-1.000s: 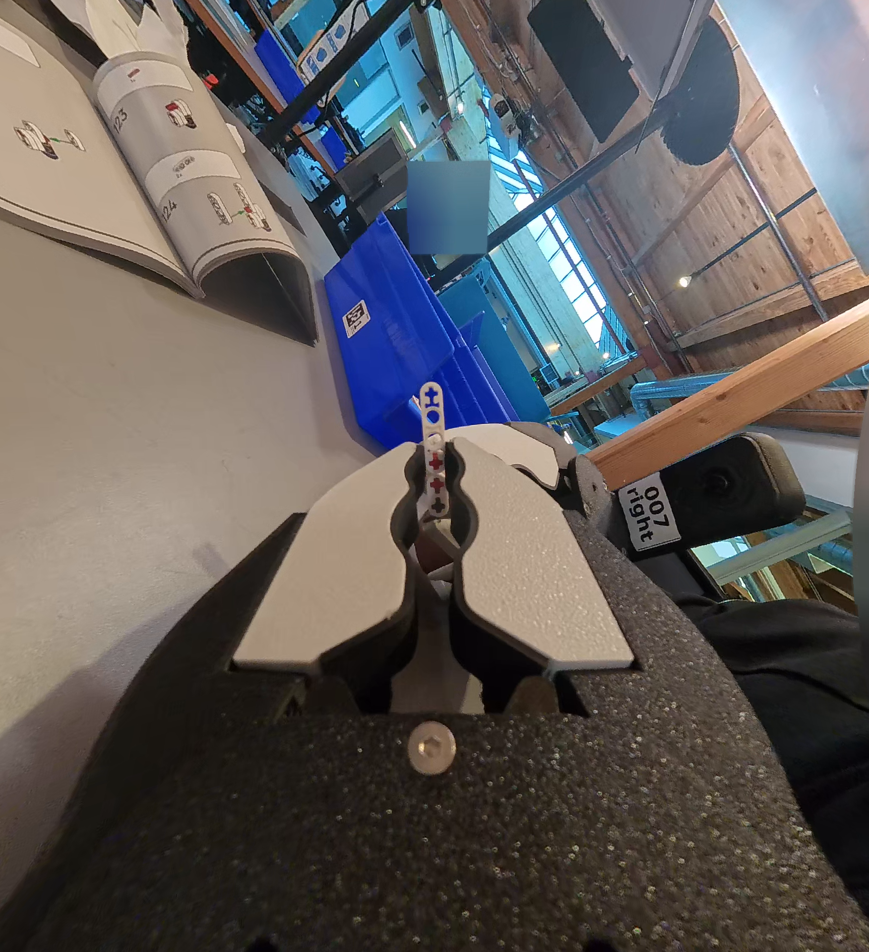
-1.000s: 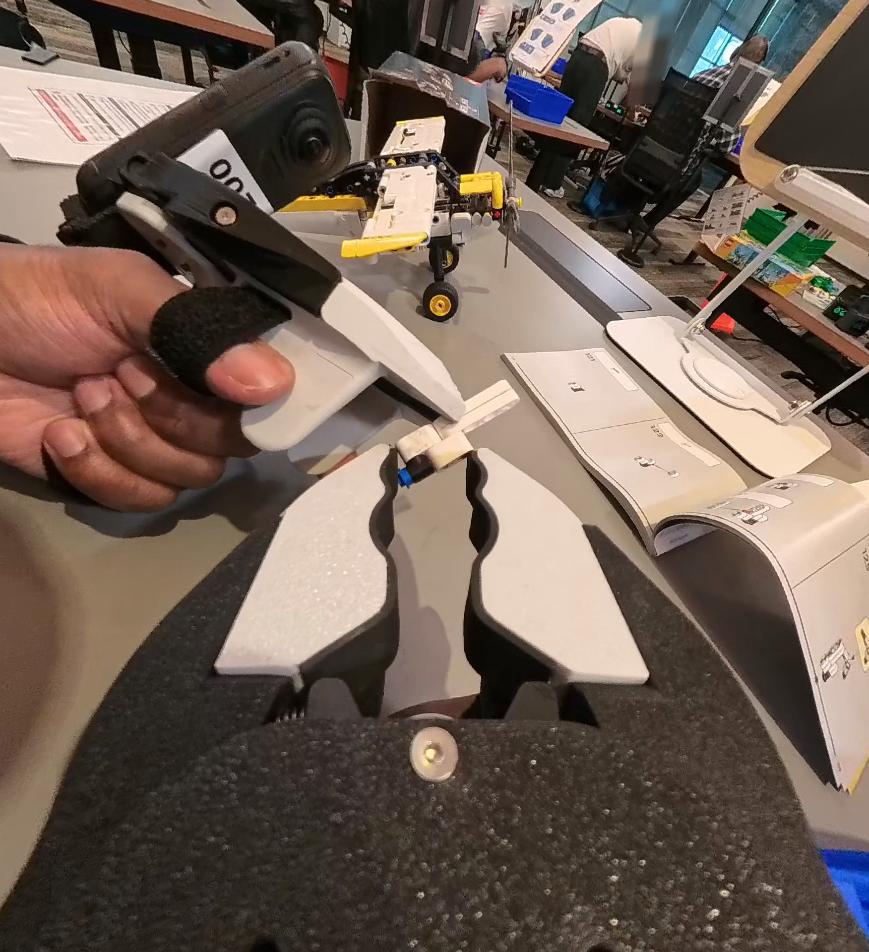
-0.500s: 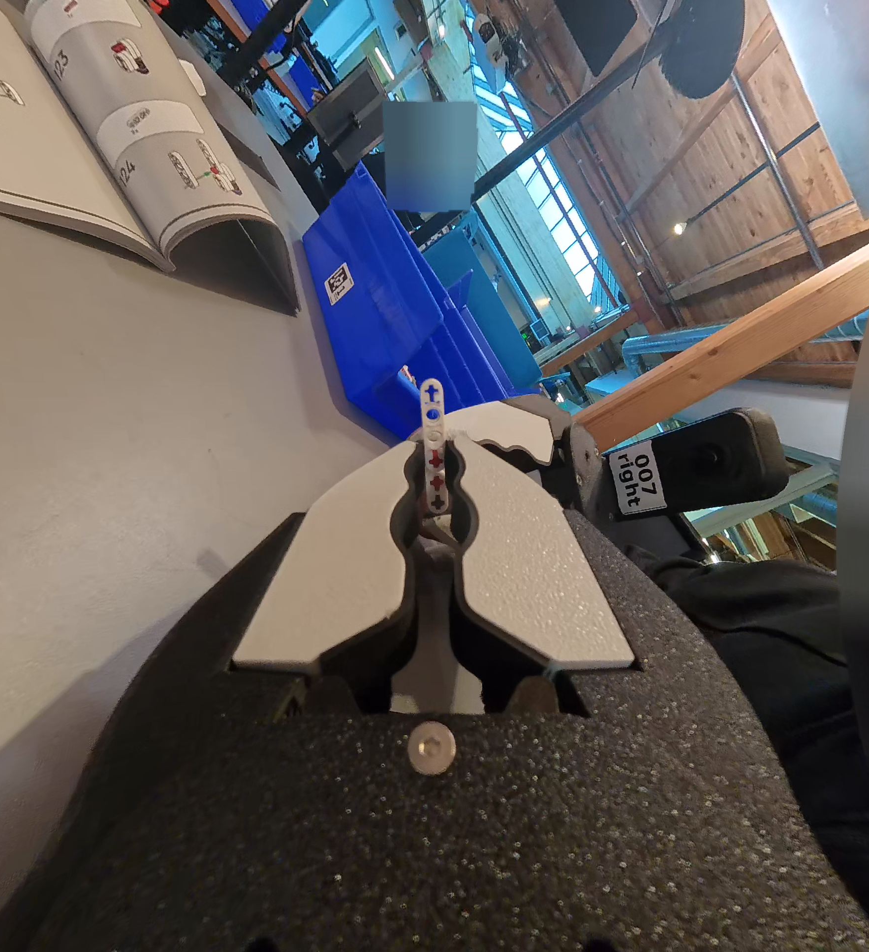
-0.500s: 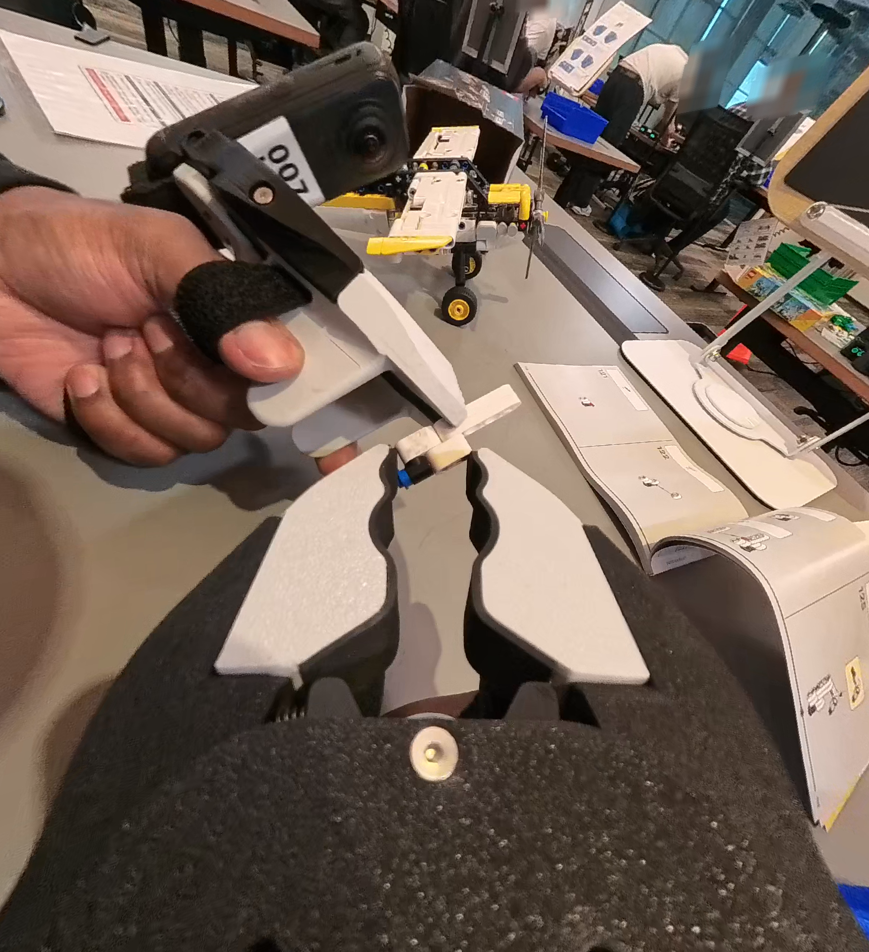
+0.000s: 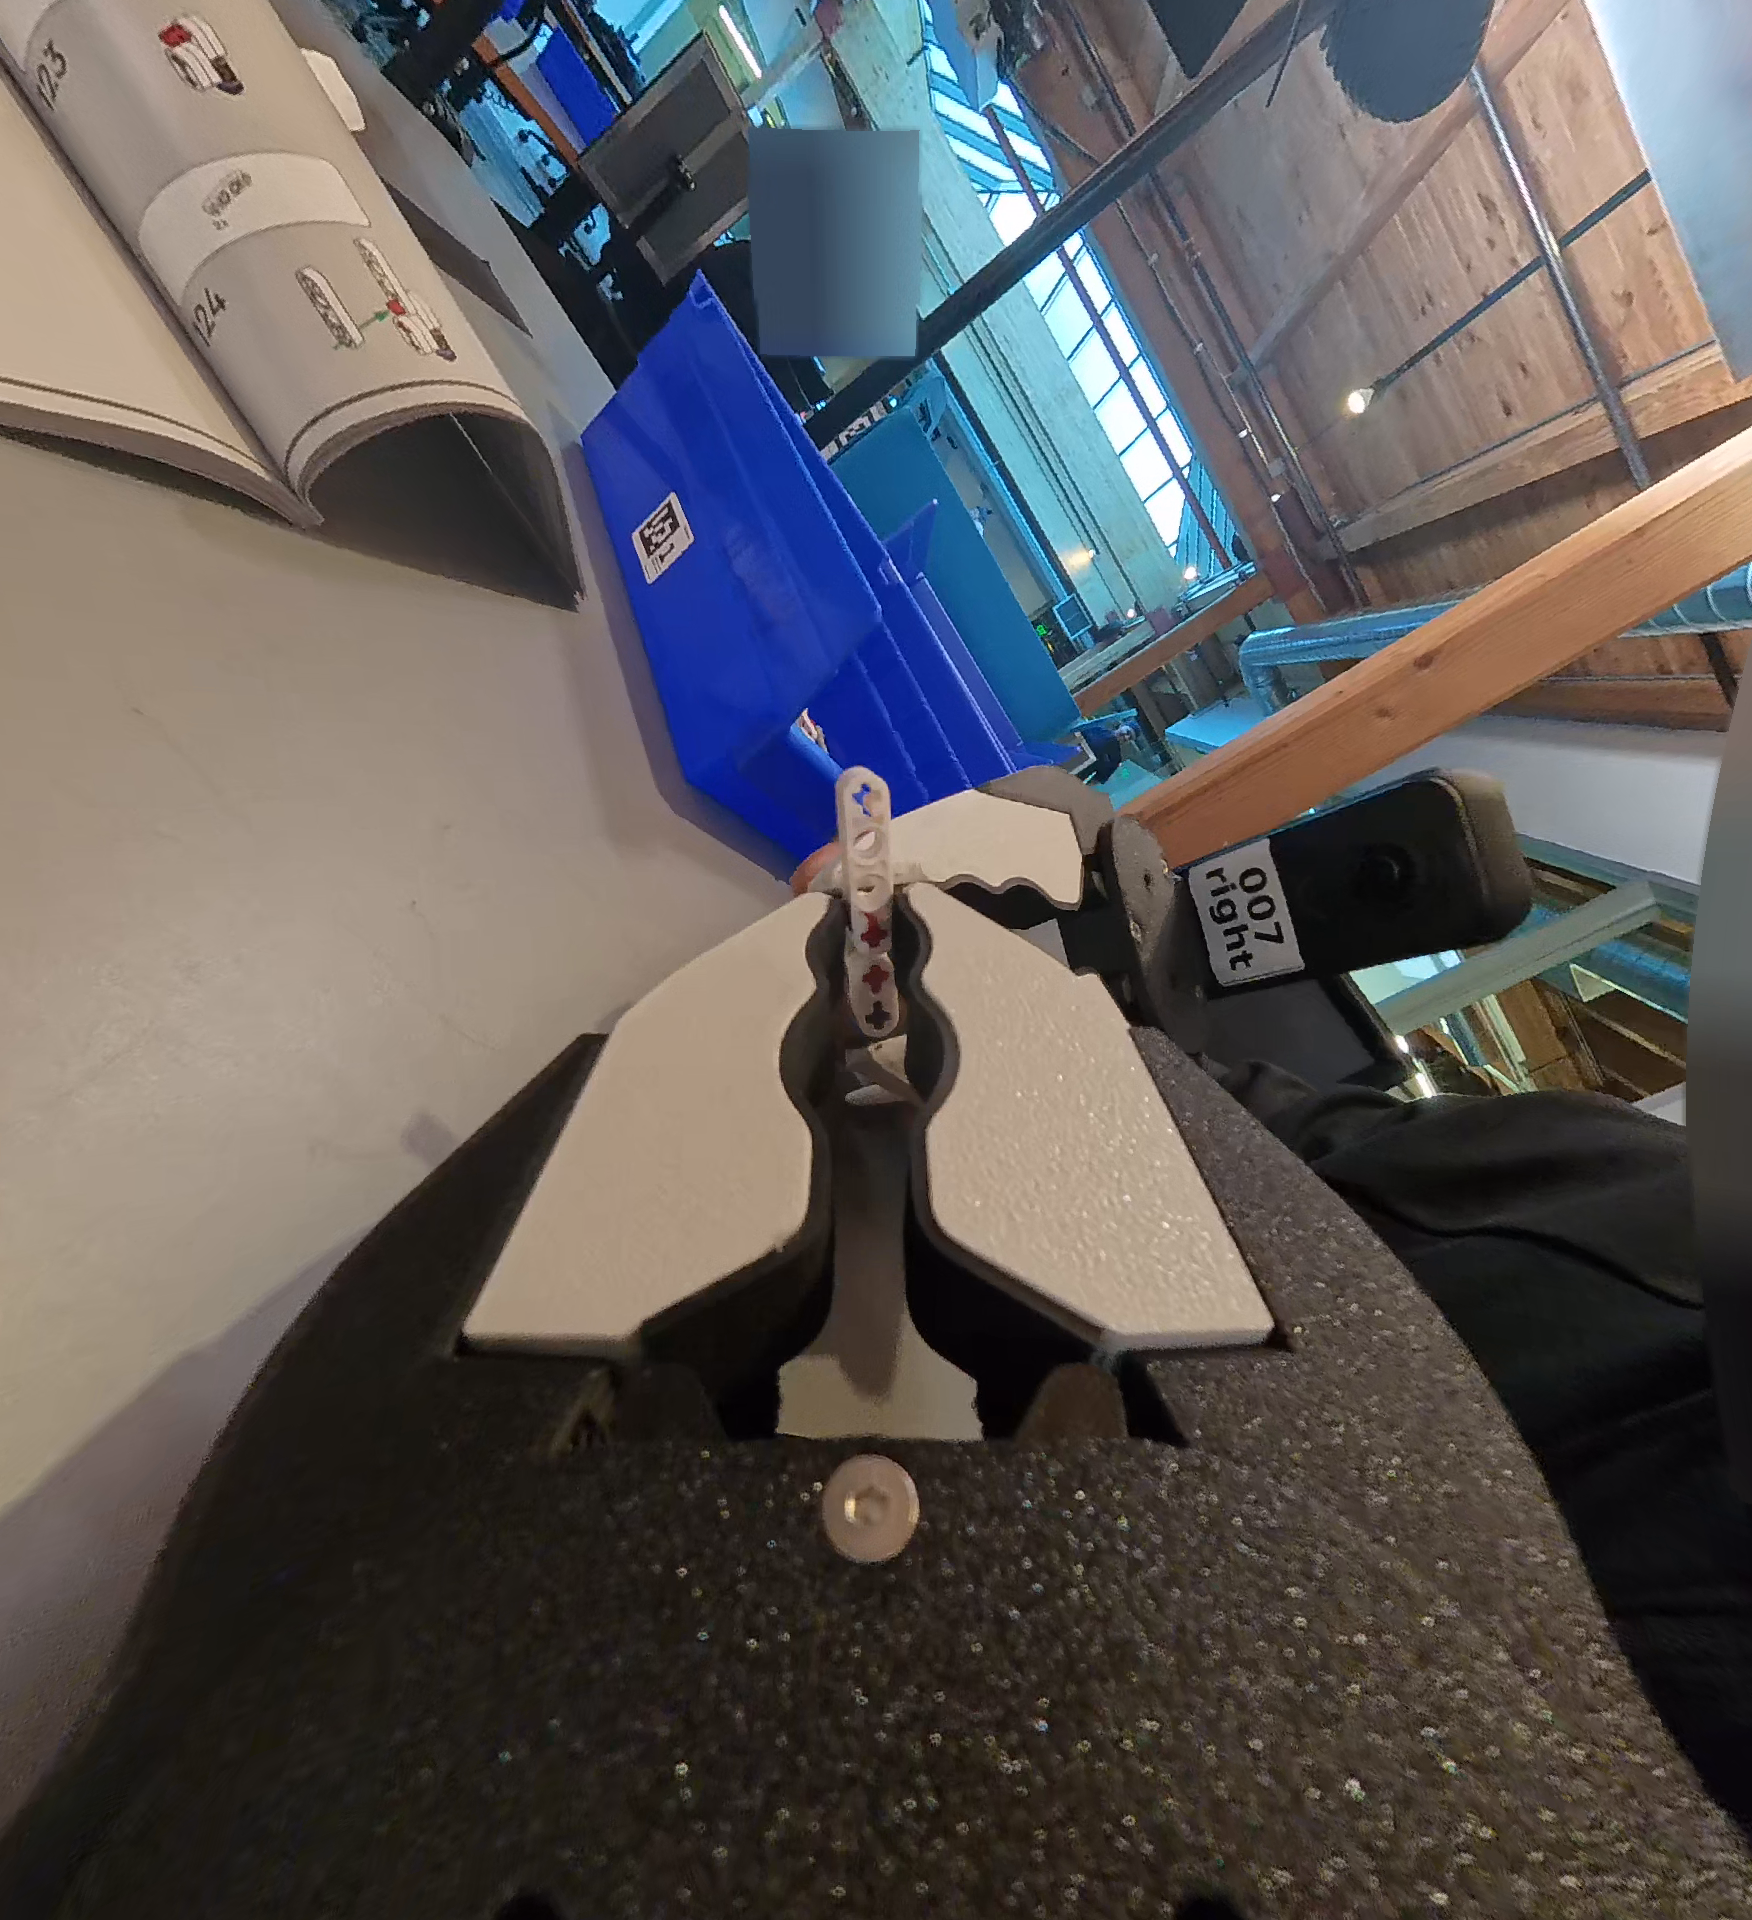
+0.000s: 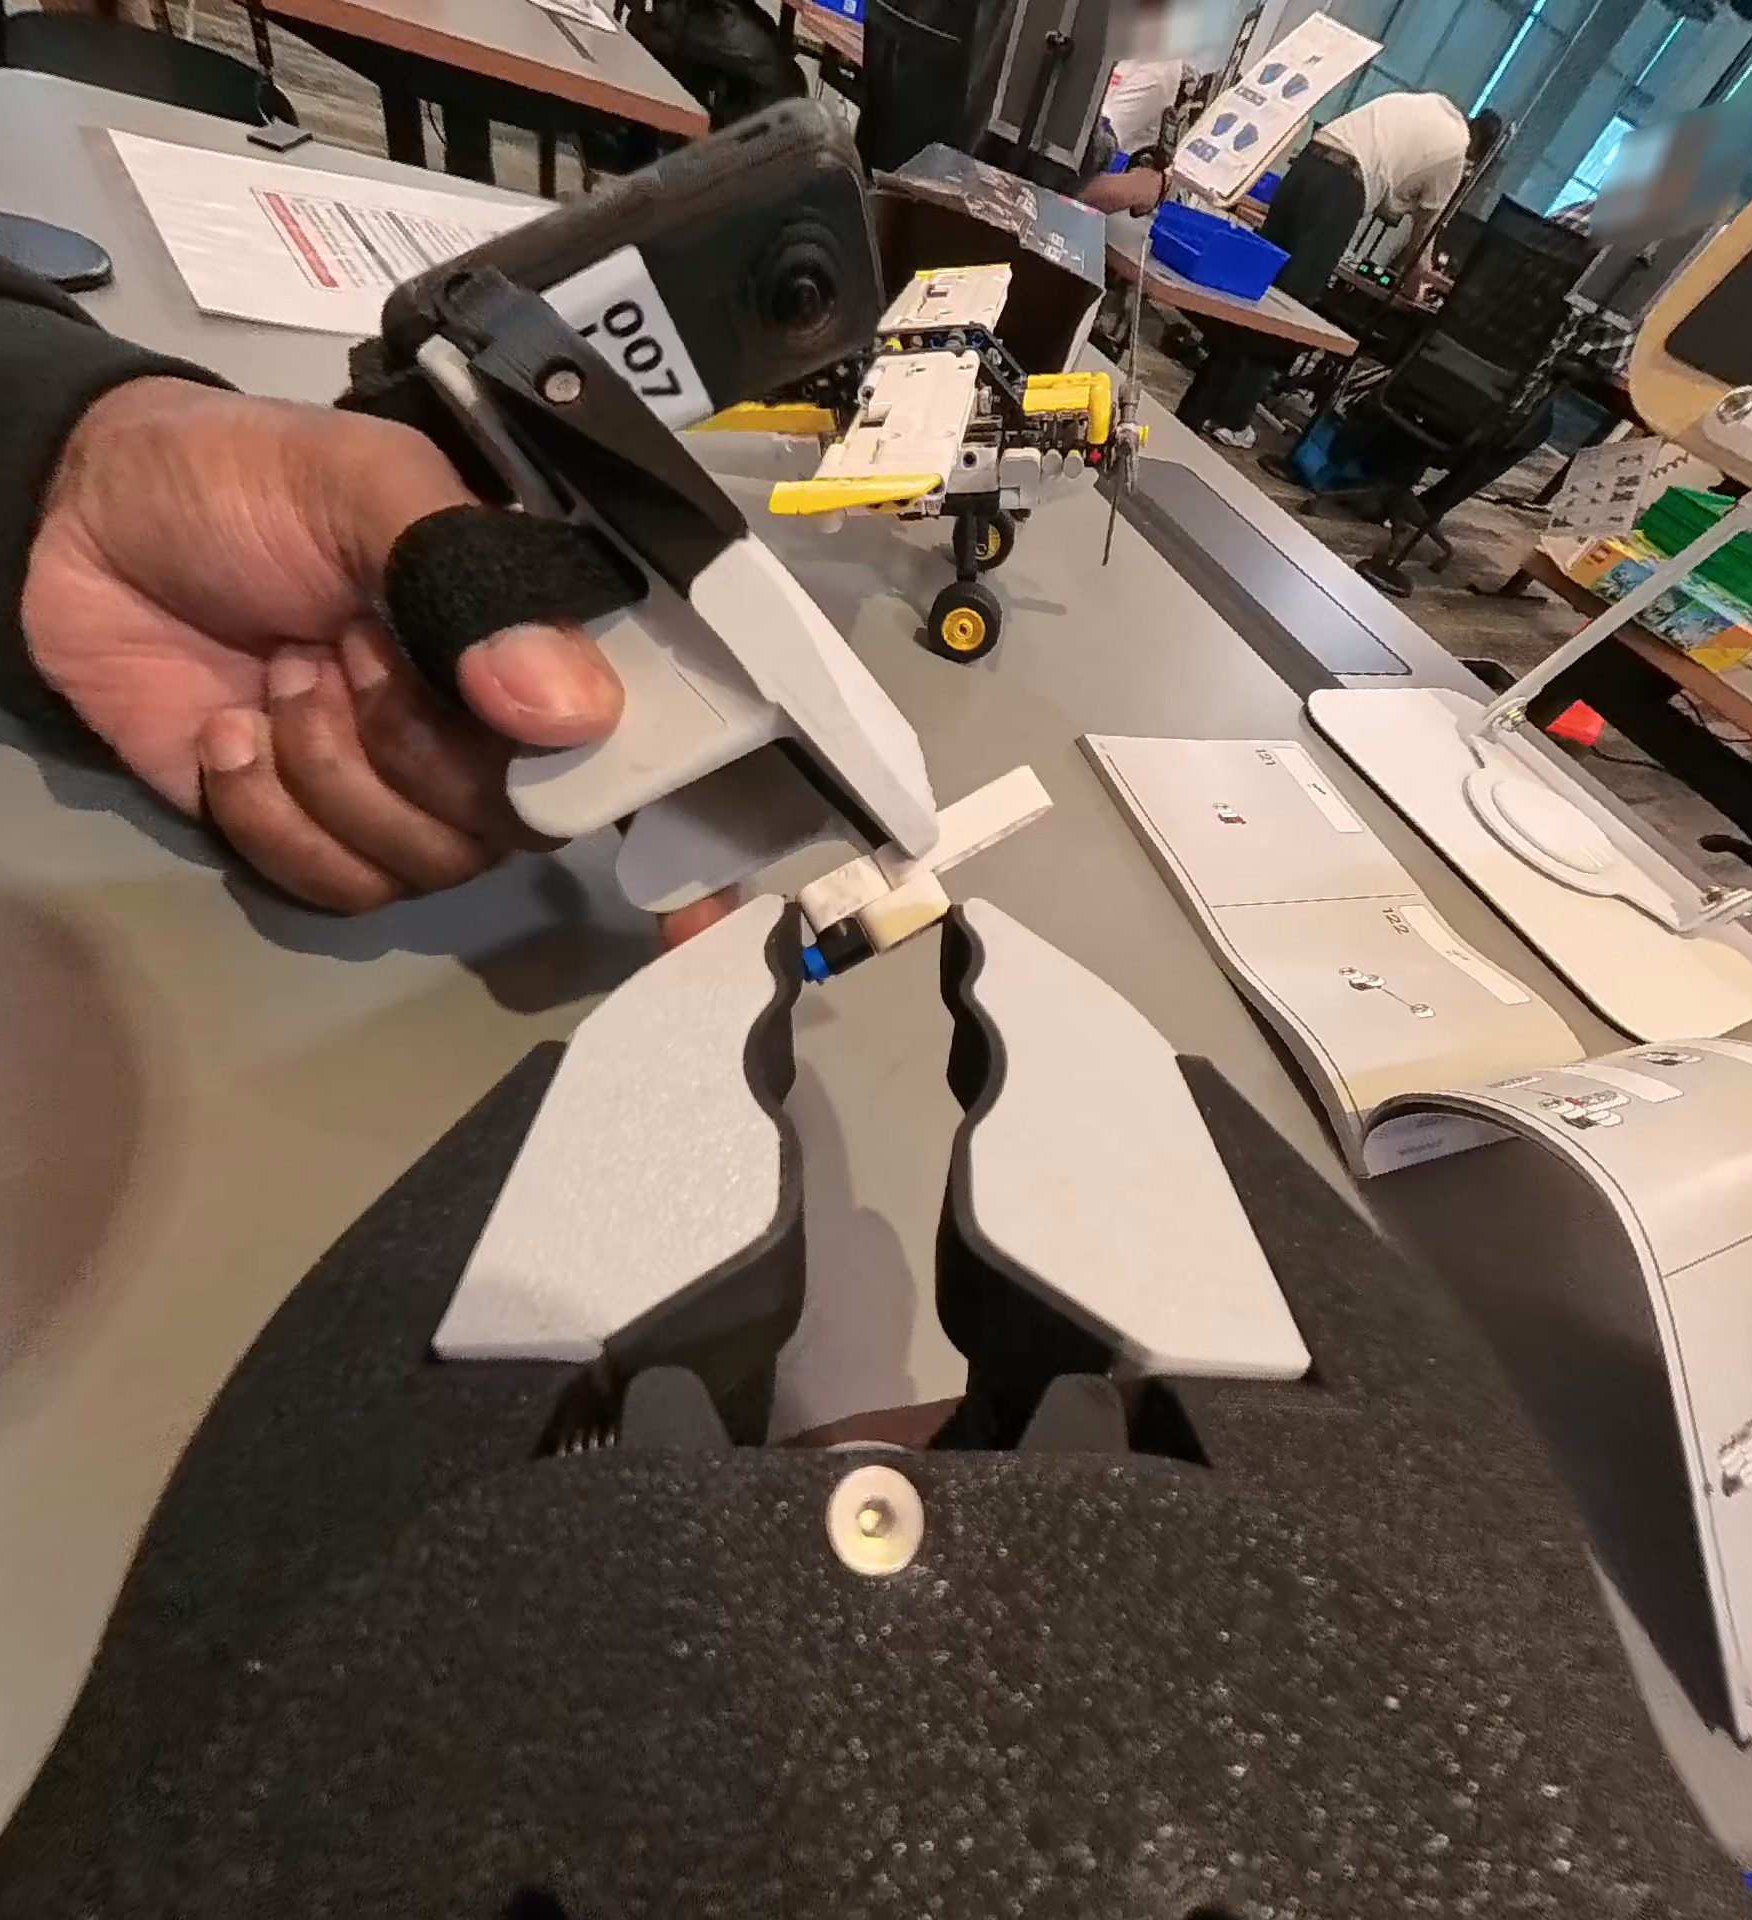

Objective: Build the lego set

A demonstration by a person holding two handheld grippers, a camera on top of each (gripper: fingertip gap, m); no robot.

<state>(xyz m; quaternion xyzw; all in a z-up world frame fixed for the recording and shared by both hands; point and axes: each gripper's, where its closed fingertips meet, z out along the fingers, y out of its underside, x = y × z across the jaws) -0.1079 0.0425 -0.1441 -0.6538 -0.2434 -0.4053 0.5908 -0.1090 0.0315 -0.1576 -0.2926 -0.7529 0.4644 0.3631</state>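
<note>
At 12 o'clock in the right wrist view, the right gripper (image 6: 867, 925) is pinching a white connector block (image 6: 877, 902) with a blue-tipped black pin — the left wrist view is hiding it, showing the left gripper (image 5: 872, 914) pinching a white holed beam (image 5: 867, 883).

I see a large open hall beyond my grey table (image 6: 1111, 644). Wood-panelled walls (image 5: 1371, 260) rise high, crossed by black beams (image 5: 1090, 197) and thin metal rods, with a small lamp (image 5: 1357, 400) glowing against them. Tall windows (image 5: 1090, 343) let in bluish daylight. A pale timber beam (image 5: 1474, 634) slants by. Farther back stand more tables (image 6: 498, 62) and black office chairs (image 6: 1474, 343) on a patterned floor (image 6: 1537, 582).
</note>
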